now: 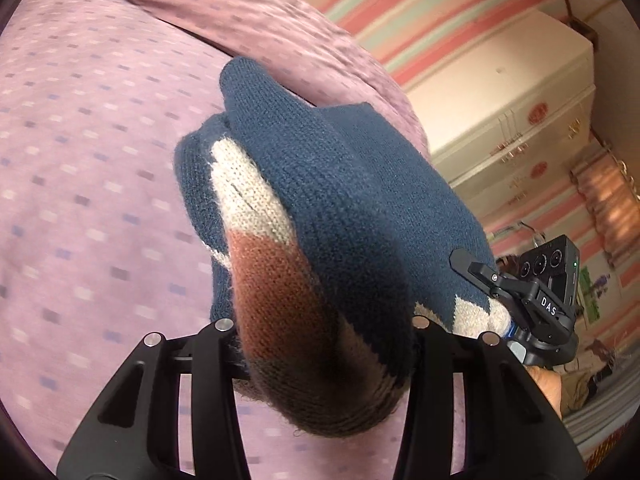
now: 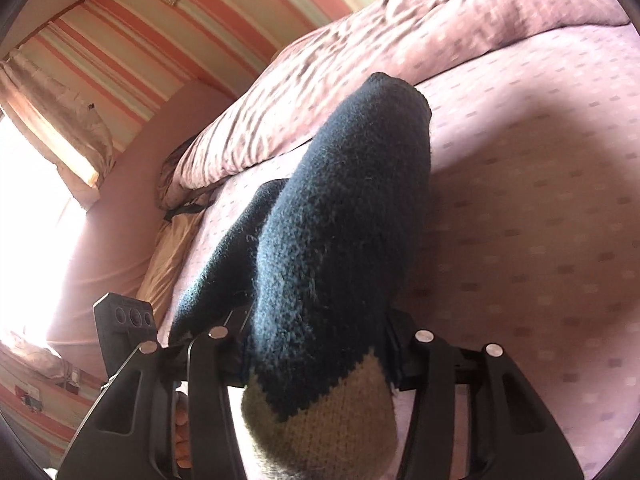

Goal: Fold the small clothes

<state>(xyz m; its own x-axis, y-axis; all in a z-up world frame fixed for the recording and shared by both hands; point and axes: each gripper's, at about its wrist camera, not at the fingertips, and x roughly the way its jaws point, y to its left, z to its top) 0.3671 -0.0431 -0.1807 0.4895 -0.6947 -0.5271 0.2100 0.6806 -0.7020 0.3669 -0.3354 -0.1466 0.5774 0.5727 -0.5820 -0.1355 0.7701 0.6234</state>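
Note:
A small knitted sweater [image 1: 344,184], navy with cream and rust patches, hangs bunched above the mauve bed sheet [image 1: 80,160]. My left gripper [image 1: 324,332] is shut on one thick fold of it, and the knit bulges out between and over the jaws. My right gripper [image 2: 320,340] is shut on another part of the same sweater [image 2: 340,220], at a navy and cream section. In the left wrist view the right gripper [image 1: 532,300] shows at the sweater's right edge. The fingertips of both are hidden under the wool.
A crumpled mauve duvet [image 2: 360,60] lies along the far side of the bed sheet [image 2: 520,200]. A cream cabinet [image 1: 512,100] stands beside the bed against a striped wall. A bright window [image 2: 32,200] and a beige pillow [image 2: 168,256] are on the other side.

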